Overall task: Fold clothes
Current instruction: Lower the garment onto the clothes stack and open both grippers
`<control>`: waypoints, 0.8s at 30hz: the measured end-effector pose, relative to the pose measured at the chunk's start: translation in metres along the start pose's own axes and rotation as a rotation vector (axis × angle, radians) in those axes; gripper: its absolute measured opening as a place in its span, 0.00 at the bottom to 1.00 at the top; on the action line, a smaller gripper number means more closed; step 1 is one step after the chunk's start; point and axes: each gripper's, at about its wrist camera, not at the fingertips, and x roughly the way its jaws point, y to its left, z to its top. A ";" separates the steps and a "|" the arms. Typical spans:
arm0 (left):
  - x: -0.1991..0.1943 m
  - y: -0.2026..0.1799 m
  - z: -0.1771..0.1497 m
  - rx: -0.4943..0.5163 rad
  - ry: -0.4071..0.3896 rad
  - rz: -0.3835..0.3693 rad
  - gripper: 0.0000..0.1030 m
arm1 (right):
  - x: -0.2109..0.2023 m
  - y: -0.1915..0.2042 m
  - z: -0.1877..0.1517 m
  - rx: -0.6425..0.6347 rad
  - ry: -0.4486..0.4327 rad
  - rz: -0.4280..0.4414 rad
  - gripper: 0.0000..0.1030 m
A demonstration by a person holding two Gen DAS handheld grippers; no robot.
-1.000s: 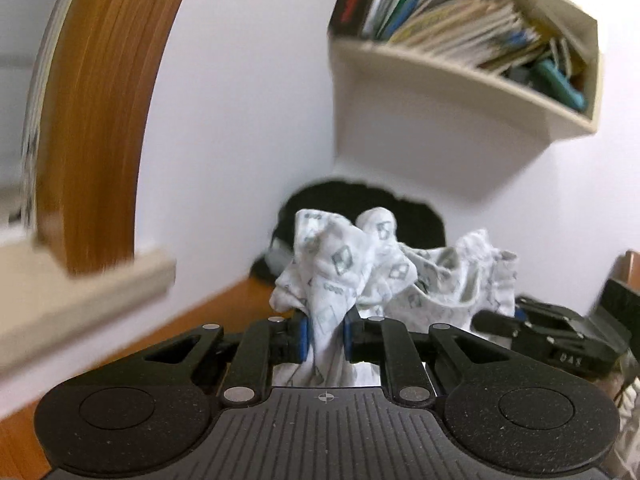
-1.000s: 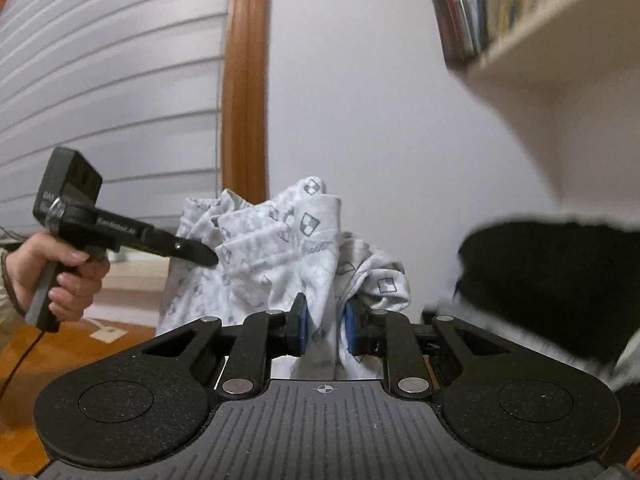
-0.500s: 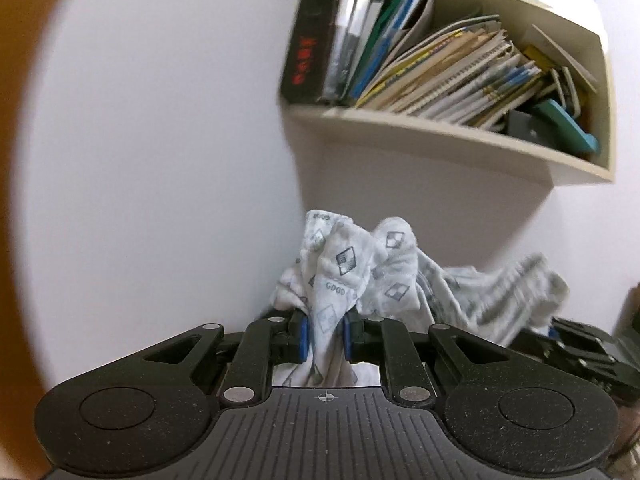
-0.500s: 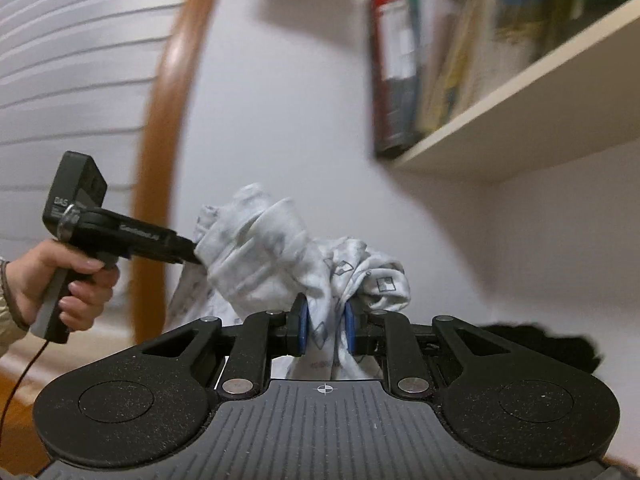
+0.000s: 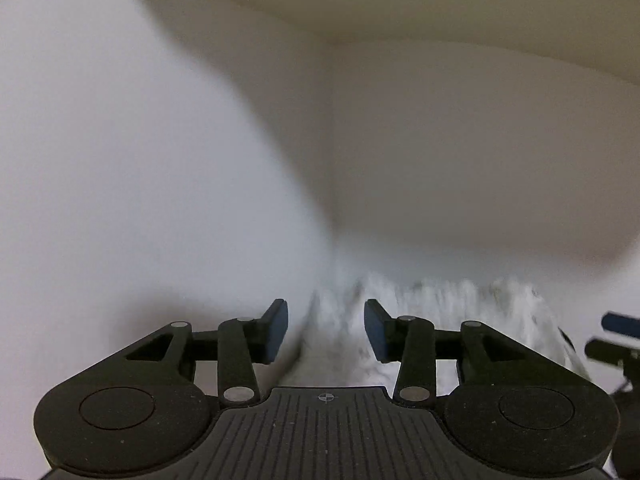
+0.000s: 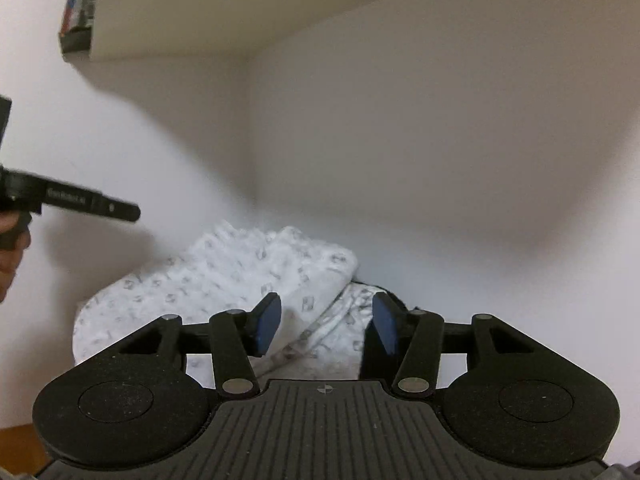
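Left tool [image 5: 326, 330]: blue pads spread apart, nothing clamped. Half a second ago it was pinched on the patterned cloth; now the cloth is free. Right tool [image 6: 326, 326]: same, pads apart, grip gone since the earlier frame.

The garment [image 6: 224, 280], white with a small grey square print, sits in a bunched heap just ahead of and below both tools, against the wall corner. In the left wrist view it is motion-blurred between and beyond the pads [image 5: 440, 300]. No contact visible between pads and fabric in either view. A dark item [image 6: 396, 300] peeks out behind the heap's right edge, beside the right pad; too hidden to identify.

From the right wrist view the left tool's black finger [image 6: 92, 202] points toward the heap from the left, clear above it, with the person's hand [image 6: 10, 240] on the grip at frame edge. From the left wrist view a bit of the right tool [image 5: 616, 340] shows at the far right, blurred.

Room: white walls meeting in a corner [image 6: 248, 128], cream shelf underside [image 6: 240, 8] overhead, book spines [image 6: 78, 4] at its left end. Sliver of brown wooden worktop [image 6: 16, 446] at lower left.
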 end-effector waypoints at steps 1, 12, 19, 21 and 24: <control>-0.001 0.000 -0.006 -0.001 -0.004 -0.007 0.50 | 0.000 -0.001 -0.002 0.000 -0.015 0.025 0.50; -0.042 -0.010 -0.056 -0.024 0.034 -0.090 0.59 | 0.059 0.003 0.013 -0.114 0.025 0.004 0.48; -0.084 -0.012 -0.093 -0.011 0.058 -0.101 0.72 | 0.066 -0.024 0.019 -0.047 0.024 -0.037 0.48; -0.096 -0.012 -0.104 -0.009 0.067 -0.095 0.73 | 0.051 -0.021 0.011 -0.067 0.024 -0.012 0.48; -0.111 -0.013 -0.122 -0.017 0.086 -0.079 0.75 | 0.021 0.004 -0.005 -0.104 0.019 0.060 0.51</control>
